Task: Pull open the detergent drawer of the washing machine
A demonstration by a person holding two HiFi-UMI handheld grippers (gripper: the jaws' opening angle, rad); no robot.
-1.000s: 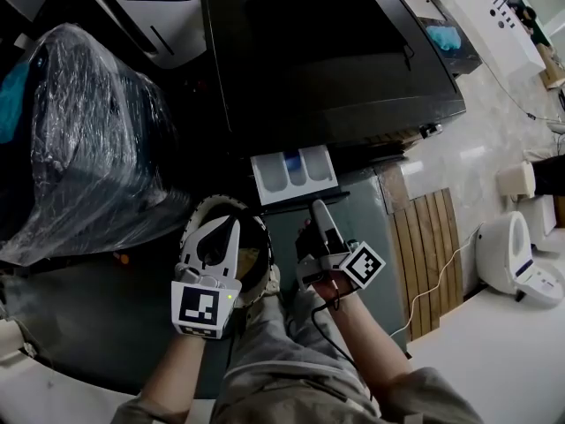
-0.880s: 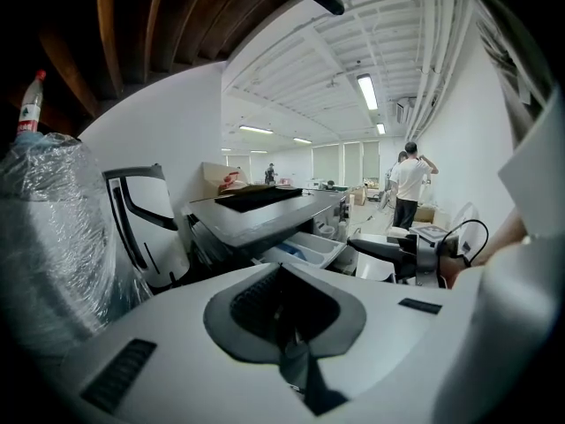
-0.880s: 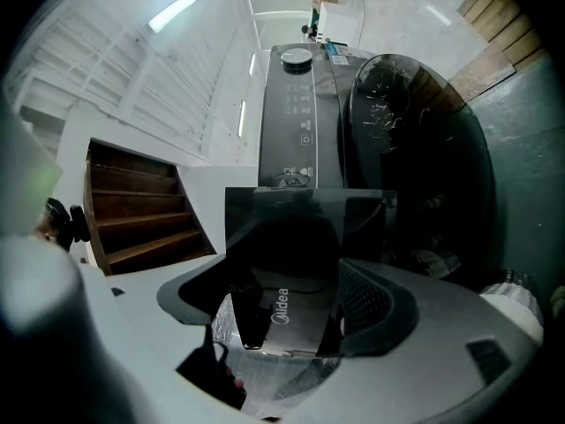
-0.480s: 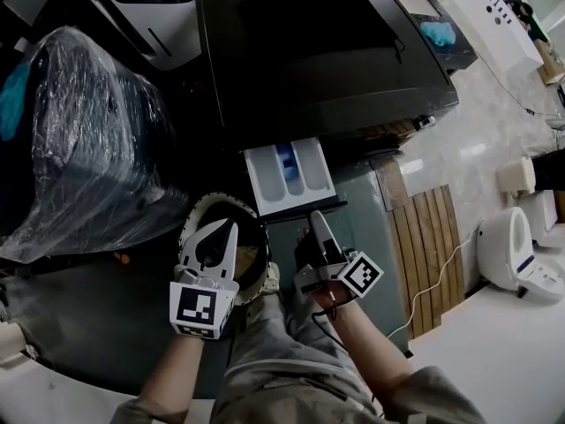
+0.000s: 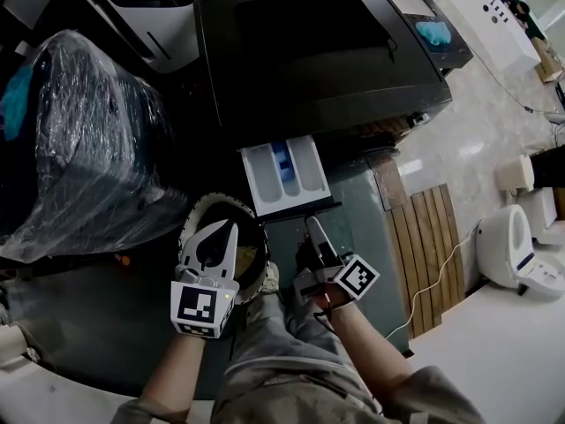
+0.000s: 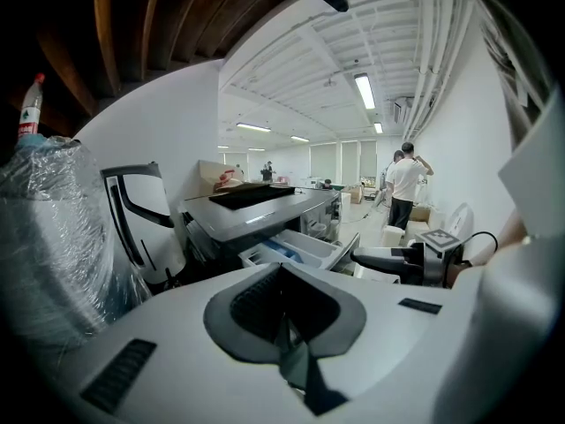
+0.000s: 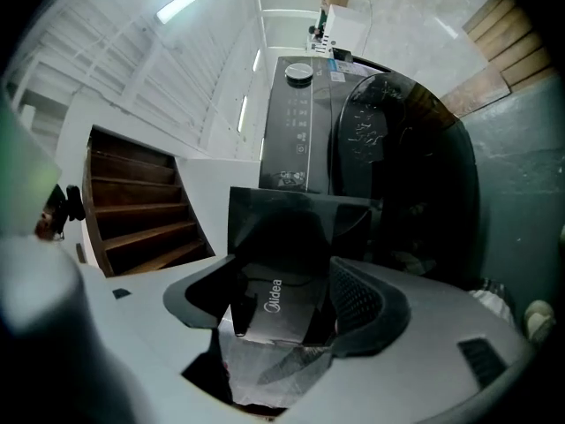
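Observation:
The dark washing machine [image 5: 318, 51] fills the top of the head view. Its white detergent drawer [image 5: 284, 170], with a blue compartment, stands pulled out toward me; it also shows in the left gripper view [image 6: 291, 247]. My right gripper [image 5: 312, 223] is at the drawer's dark front panel. In the right gripper view that panel [image 7: 274, 303], with its printed label, lies between the jaws of the right gripper [image 7: 282, 299], which are closing on it. My left gripper [image 5: 231, 225] hangs shut and empty to the left, over the round door [image 5: 256, 268].
A plastic-wrapped bulky object [image 5: 79, 140] sits left of the machine, and a white appliance [image 5: 146, 7] stands behind it. A slatted wooden board [image 5: 428, 254] and a white floor device [image 5: 516, 254] lie to the right. A person [image 6: 408, 184] stands far off.
The drawer has slid farther out of the machine toward me. My right gripper drew back with it. The left gripper stayed in place.

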